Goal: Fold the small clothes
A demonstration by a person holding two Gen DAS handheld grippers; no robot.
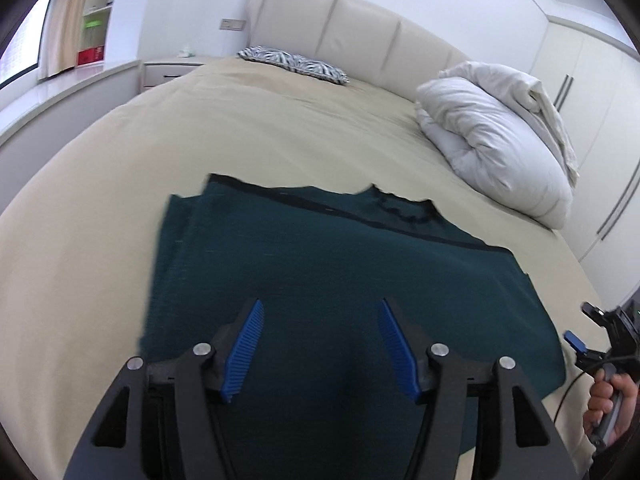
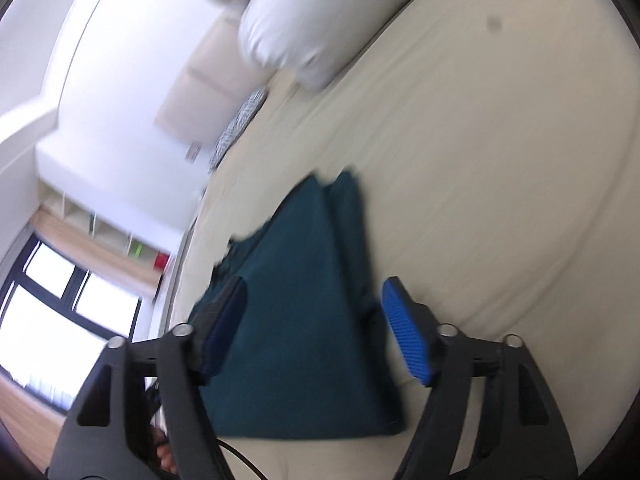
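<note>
The soft, light teal garment (image 1: 320, 272) lies limp on the bed (image 1: 100, 220), best pinched at its near corners; left gripper (image 1: 322, 350) and right gripper (image 2: 314, 328) both spread, empty.

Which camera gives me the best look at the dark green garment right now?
The left wrist view. It shows the dark green garment lying flat on the bed, sharp, with its black-trimmed far edge in view. The right wrist view shows it side-on and motion-blurred, so its layers are harder to read.
</note>
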